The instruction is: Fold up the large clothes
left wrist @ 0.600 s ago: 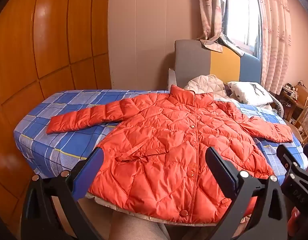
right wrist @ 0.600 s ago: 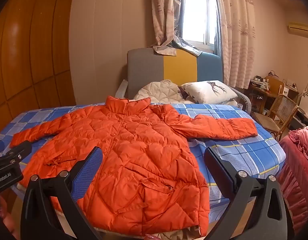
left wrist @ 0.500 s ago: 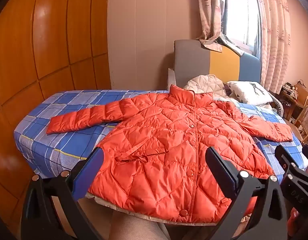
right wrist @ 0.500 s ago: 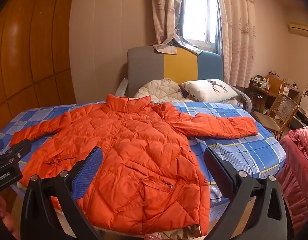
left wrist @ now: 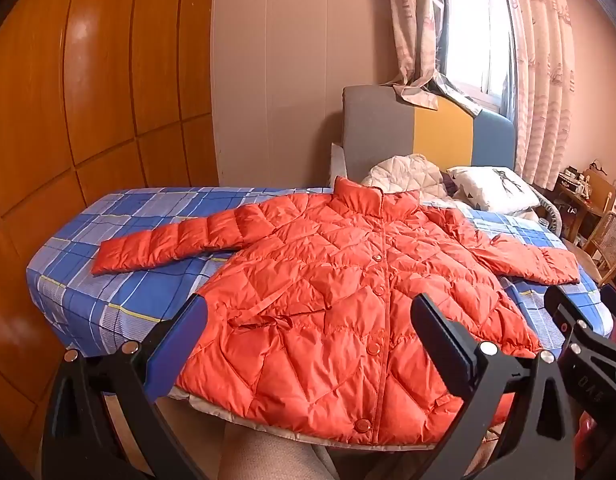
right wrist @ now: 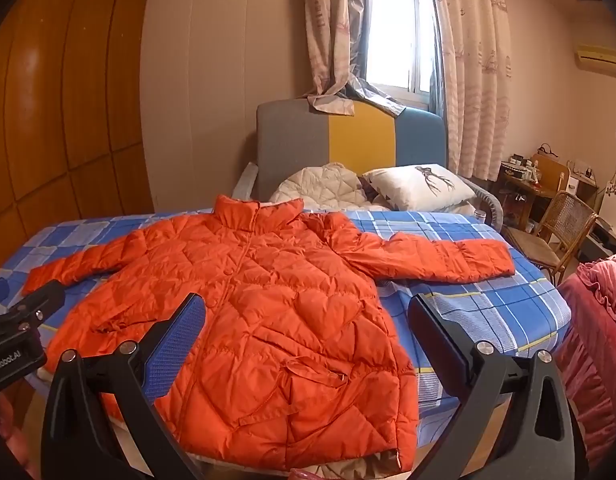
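Observation:
An orange quilted puffer jacket lies flat, buttoned, front up, on a blue plaid bed, both sleeves spread out sideways. It also shows in the right wrist view. My left gripper is open and empty, held above the jacket's hem near the bed's front edge. My right gripper is open and empty, over the jacket's right half. The right gripper's side shows in the left wrist view; the left gripper's side shows in the right wrist view.
A grey, yellow and blue headboard stands at the far end, with a white quilt and a pillow. A wooden panel wall runs along the left. A wicker chair and a red cloth are at the right.
Both views have shifted very slightly. The jacket has not moved and both grippers stay open.

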A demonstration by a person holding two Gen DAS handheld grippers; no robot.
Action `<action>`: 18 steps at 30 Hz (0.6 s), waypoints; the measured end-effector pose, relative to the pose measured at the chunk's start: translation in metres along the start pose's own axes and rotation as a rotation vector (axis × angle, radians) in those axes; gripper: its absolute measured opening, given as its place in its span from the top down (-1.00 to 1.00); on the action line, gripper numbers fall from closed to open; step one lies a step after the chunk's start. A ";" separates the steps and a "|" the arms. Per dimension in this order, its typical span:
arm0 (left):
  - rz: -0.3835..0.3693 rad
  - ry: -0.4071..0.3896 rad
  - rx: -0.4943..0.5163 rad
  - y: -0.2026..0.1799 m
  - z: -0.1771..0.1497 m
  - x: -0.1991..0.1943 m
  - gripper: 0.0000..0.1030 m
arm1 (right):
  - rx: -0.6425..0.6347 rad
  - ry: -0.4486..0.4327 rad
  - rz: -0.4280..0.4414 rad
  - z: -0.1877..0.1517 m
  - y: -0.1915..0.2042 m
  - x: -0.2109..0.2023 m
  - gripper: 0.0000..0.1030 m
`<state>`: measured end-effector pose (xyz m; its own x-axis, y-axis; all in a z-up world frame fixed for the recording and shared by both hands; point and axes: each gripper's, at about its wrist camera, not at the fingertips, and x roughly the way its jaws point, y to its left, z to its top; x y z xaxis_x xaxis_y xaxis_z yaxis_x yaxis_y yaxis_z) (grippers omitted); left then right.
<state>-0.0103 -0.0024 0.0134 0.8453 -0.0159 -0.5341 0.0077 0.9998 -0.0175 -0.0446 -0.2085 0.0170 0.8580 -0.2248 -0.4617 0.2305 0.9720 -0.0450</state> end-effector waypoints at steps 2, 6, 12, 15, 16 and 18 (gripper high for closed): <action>-0.004 -0.005 -0.001 0.001 0.001 -0.001 -0.96 | 0.000 -0.006 0.000 0.001 0.000 -0.001 -0.94; -0.013 -0.018 -0.007 0.003 0.001 -0.003 -0.96 | 0.002 -0.003 0.002 0.001 -0.001 -0.002 -0.94; -0.015 -0.029 -0.007 0.002 0.000 -0.005 -0.96 | -0.003 -0.011 0.002 0.001 0.000 -0.003 -0.94; -0.011 -0.030 -0.007 0.002 0.000 -0.005 -0.96 | -0.009 -0.006 0.005 0.001 0.002 -0.001 -0.94; -0.012 -0.029 -0.010 0.003 0.000 -0.005 -0.96 | -0.009 -0.004 0.007 0.001 0.002 -0.001 -0.94; -0.009 -0.031 -0.006 0.001 0.000 -0.005 -0.96 | -0.009 -0.006 0.005 0.001 0.002 -0.001 -0.94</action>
<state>-0.0145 -0.0010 0.0162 0.8615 -0.0249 -0.5071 0.0127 0.9995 -0.0275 -0.0449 -0.2065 0.0185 0.8620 -0.2200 -0.4567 0.2217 0.9738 -0.0506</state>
